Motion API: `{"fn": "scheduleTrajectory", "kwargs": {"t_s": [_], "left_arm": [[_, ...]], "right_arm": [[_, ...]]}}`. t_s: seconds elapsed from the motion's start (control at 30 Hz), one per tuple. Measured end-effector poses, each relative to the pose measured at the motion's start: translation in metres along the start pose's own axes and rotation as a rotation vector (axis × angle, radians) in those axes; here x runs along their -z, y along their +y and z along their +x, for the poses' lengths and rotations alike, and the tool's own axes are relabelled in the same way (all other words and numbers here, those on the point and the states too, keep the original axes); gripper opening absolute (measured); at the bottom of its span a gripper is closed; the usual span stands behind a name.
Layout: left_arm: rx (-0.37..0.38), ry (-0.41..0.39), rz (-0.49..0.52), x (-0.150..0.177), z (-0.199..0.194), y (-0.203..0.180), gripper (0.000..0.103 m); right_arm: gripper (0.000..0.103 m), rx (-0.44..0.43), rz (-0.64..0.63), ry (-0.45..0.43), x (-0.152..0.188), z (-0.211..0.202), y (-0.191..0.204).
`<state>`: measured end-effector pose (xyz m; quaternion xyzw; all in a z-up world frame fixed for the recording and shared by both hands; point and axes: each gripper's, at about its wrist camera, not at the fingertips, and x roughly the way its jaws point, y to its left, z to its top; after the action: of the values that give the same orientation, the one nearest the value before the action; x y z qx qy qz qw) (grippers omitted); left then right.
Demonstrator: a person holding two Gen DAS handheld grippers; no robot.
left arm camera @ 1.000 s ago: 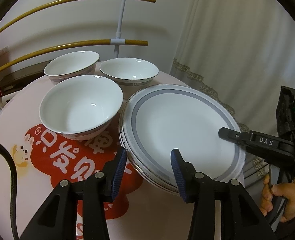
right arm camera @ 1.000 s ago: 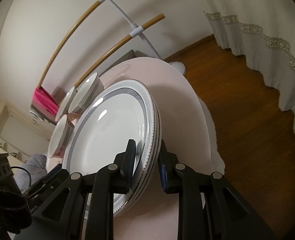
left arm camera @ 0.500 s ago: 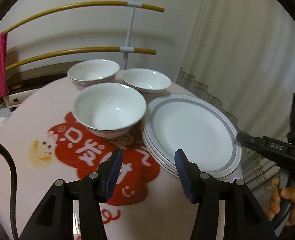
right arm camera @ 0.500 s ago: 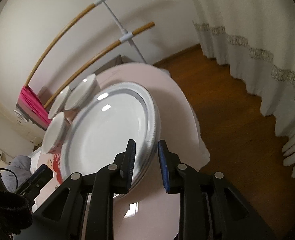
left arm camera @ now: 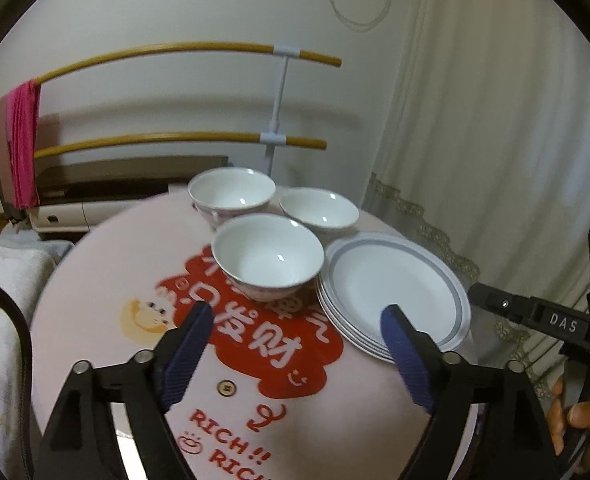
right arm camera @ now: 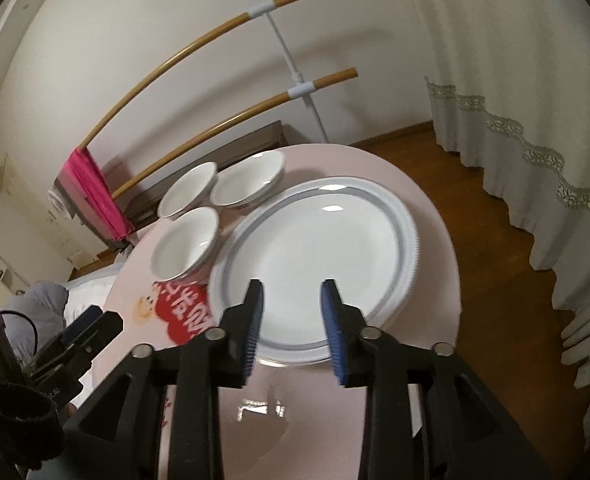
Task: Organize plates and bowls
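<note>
Bench (left arm camera: 107, 276) is bordered by curtain (left arm camera: 495, 160) and wood floor (right arm camera: 495, 280); left claw (left arm camera: 297, 326) and right claw (right arm camera: 293, 300) are opening, nothing gripped.

My near side of the round pink table (left arm camera: 95, 280) lies free; three white ceramic bowls (left arm camera: 267, 256) and the grey-rimmed plate stack (left arm camera: 395, 284) block the far side.

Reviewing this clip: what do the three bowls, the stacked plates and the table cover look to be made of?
Bowls and stacked plates: probably glazed ceramic or porcelain, glossy white with sharp light glints; the plates carry a grey rim band. Table cover: likely smooth plastic or vinyl, pale pink with red print, reflecting a light patch near the right gripper.
</note>
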<state>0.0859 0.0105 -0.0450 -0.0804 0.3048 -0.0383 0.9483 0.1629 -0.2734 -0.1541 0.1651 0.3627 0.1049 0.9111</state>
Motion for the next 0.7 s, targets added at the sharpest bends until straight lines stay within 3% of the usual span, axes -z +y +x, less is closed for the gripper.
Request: {"fn": "scheduleTrajectory", "kwargs": {"t_s": [0.13,0.17,0.2,0.27,0.47,0.7], "left_arm": [[-0.013,-0.03,0.019,0.0,-0.021,0.004,0.098],[-0.018,-0.036,0.022,0.0,-0.025,0.006,0.1],[-0.022,-0.041,0.021,0.0,-0.028,0.009,0.101],[-0.029,-0.044,0.009,-0.002,-0.032,0.017,0.101],[-0.051,-0.033,-0.024,-0.019,-0.028,0.042,0.101],[-0.061,0.049,-0.017,-0.042,0.016,0.061,0.101]], "right_arm": [[0.037,-0.015,-0.023,-0.012,0.0,-0.006,0.019],[0.045,-0.019,-0.026,-0.015,0.001,-0.007,0.022],[0.062,-0.02,-0.03,-0.019,0.0,-0.006,0.026],[0.077,-0.022,-0.053,-0.033,-0.003,-0.006,0.035],[0.077,-0.05,-0.103,-0.018,-0.015,0.005,0.061],[0.077,-0.051,-0.135,0.049,-0.034,0.045,0.079]]}}
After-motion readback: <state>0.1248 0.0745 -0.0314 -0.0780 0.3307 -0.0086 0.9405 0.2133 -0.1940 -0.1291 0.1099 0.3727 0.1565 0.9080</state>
